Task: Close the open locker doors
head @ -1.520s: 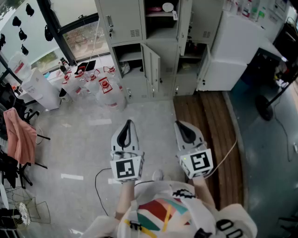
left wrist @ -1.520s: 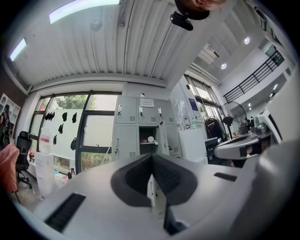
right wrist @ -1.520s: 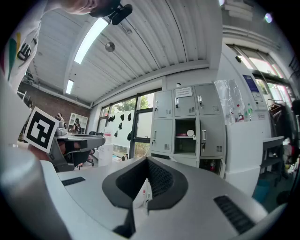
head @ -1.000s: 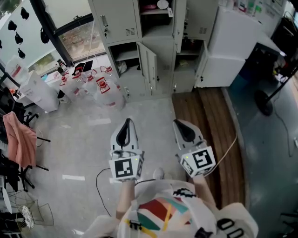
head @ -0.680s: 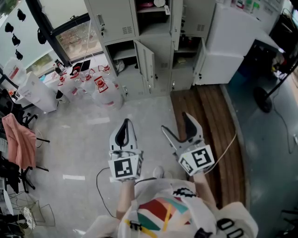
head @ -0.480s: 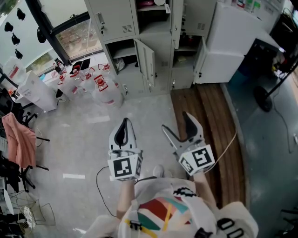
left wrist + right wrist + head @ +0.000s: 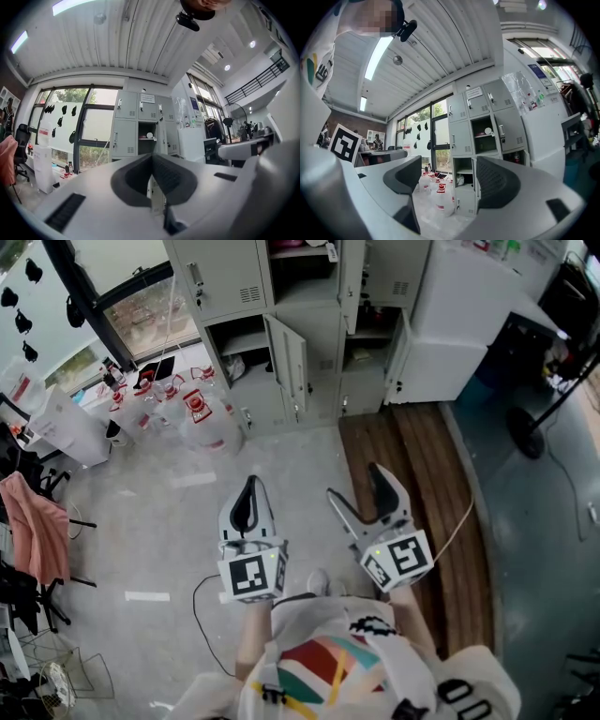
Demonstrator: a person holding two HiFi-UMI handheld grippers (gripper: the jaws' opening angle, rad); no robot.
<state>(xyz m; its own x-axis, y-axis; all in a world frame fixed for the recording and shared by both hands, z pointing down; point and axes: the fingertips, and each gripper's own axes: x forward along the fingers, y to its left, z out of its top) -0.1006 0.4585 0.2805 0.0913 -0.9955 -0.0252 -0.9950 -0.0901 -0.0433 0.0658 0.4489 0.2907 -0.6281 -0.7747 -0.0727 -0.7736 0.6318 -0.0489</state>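
Your right gripper (image 7: 353, 486) has just spread wide, with nothing between its jaws; your left gripper (image 7: 249, 486) is closed and empty. The open locker doors (image 7: 287, 354) stand well ahead. Step closer, then push each door's free edge squarely.

Upper lockers (image 7: 225, 277) past head view's top edge

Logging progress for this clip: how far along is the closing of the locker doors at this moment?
Done: nothing yet. The lower middle door, the upper door and the lower right door all stand open. In hand: the right gripper has just opened its jaws, with nothing between them. The left gripper is shut and empty. Both are well short of the doors. Left: closing all three.
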